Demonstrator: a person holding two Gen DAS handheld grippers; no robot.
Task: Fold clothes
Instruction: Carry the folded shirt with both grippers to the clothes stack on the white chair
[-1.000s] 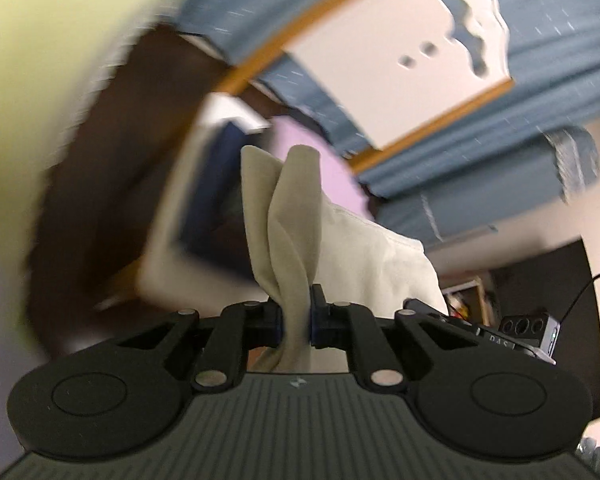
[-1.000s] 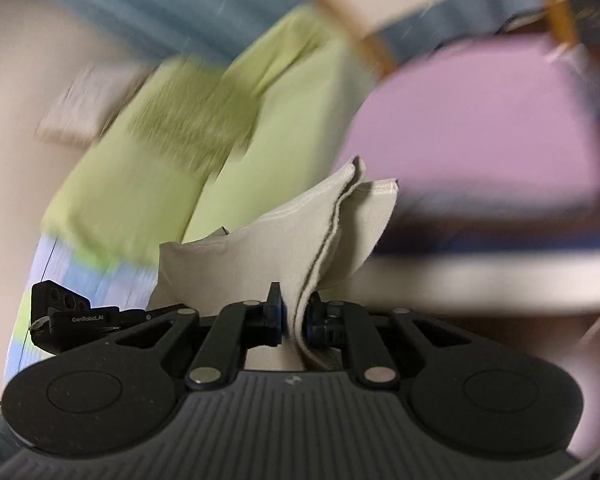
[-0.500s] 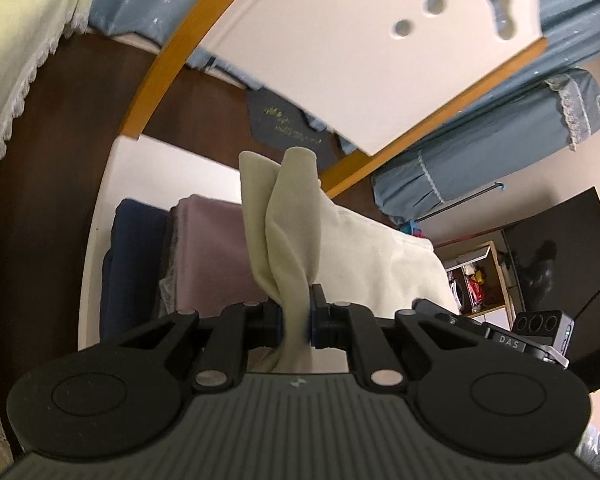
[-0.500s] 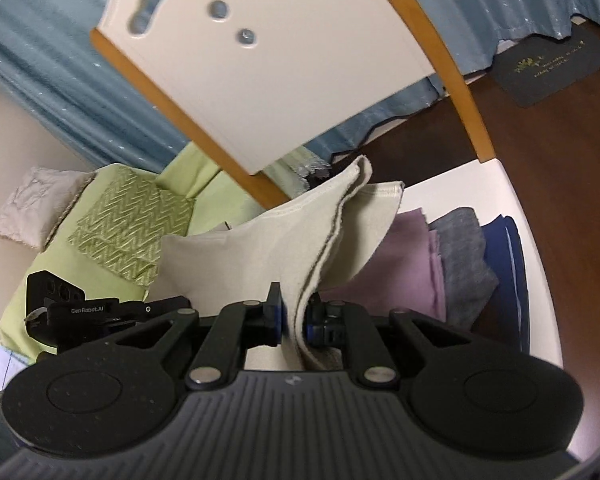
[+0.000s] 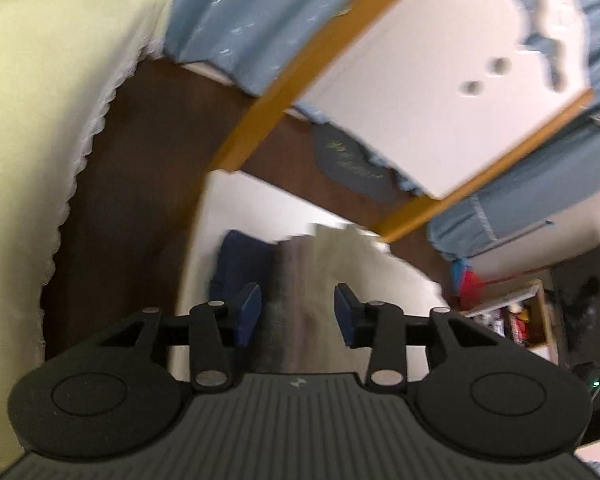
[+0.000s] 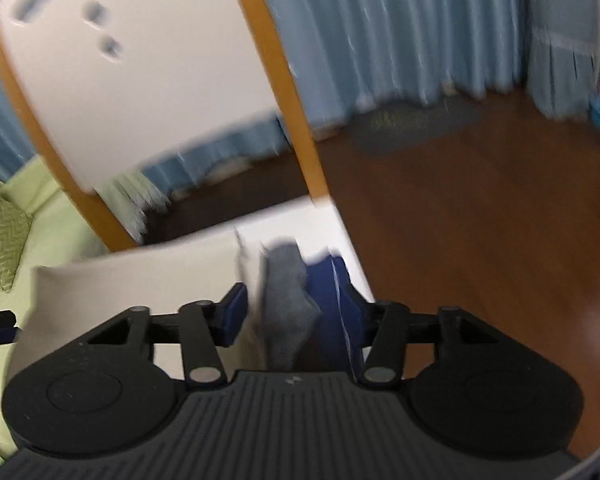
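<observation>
A folded cream cloth (image 5: 364, 264) (image 6: 140, 276) lies flat on a stack of folded clothes on a white chair seat (image 5: 252, 204) (image 6: 320, 220). Under it show a mauve piece (image 5: 296, 272), a grey piece (image 6: 288, 304) and a navy piece (image 5: 240, 260) (image 6: 328, 284). My left gripper (image 5: 298, 312) hovers over the stack, its jaws opening, and the pads press on nothing. My right gripper (image 6: 296, 312) is over the stack's other end, jaws also opening, with the cloth's edge loose between them.
The chair's white back with orange posts (image 5: 440, 76) (image 6: 112, 60) rises behind the seat. A yellow-green bed (image 5: 40, 100) (image 6: 40, 216) flanks it, with a patterned pillow (image 6: 0, 232). Dark wood floor (image 6: 480, 208), blue curtains (image 6: 400, 28), a grey mat (image 5: 352, 160) and a shelf (image 5: 512, 316) surround.
Both grippers let go of the cream cloth, which now lies flat on the stack. Their jaws have parted and both have shifted over the chair seat.
</observation>
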